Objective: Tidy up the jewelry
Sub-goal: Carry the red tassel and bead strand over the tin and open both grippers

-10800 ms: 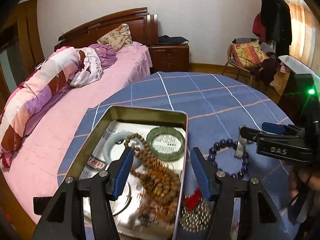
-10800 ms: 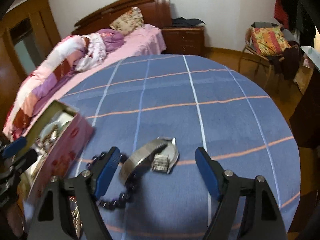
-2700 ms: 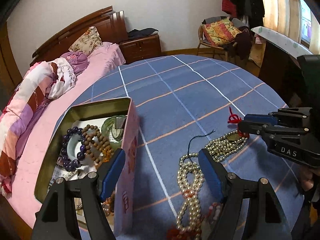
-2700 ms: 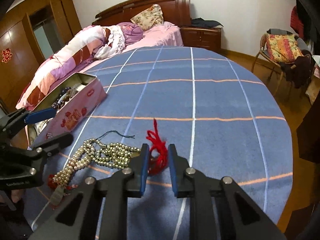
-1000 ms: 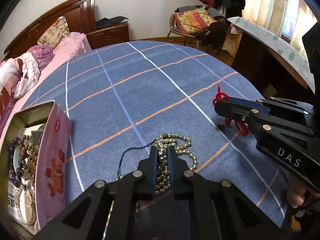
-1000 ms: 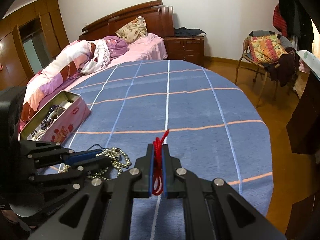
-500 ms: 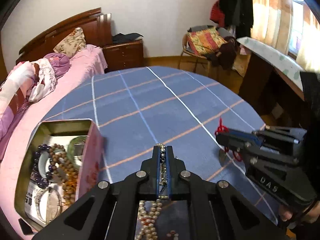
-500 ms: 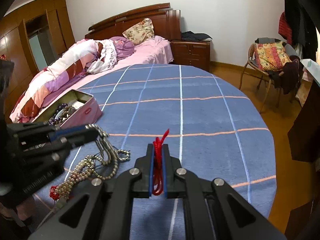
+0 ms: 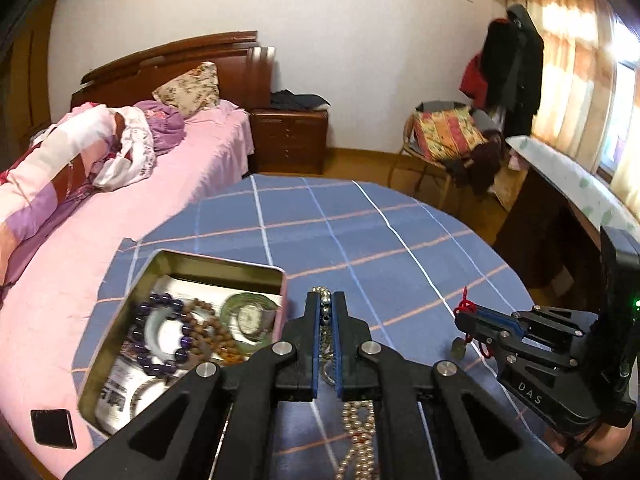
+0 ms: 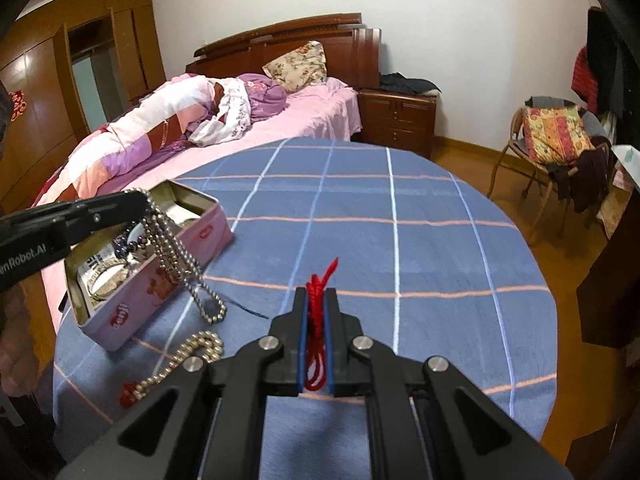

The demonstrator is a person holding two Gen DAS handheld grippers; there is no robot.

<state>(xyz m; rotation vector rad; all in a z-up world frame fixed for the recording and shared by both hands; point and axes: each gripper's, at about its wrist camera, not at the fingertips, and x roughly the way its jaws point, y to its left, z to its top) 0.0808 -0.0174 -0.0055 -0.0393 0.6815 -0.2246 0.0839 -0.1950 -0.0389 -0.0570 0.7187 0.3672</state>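
Tin (image 9: 224, 270) on tablecloth (image 10: 400, 240) at left, bracelets (image 9: 160, 332) inside, bed (image 10: 240, 128) behind

White capitals "DAS" stand on the black plastic body of the right gripper (image 9: 460, 312), seen in the left wrist view. In the right wrist view, the black side of the left gripper (image 10: 138, 200) carries white lettering cut off by the frame edge, readable as "enRobot.AI". Print on the papers inside the pink rectangular metal tin (image 10: 168, 280) is too small to read.
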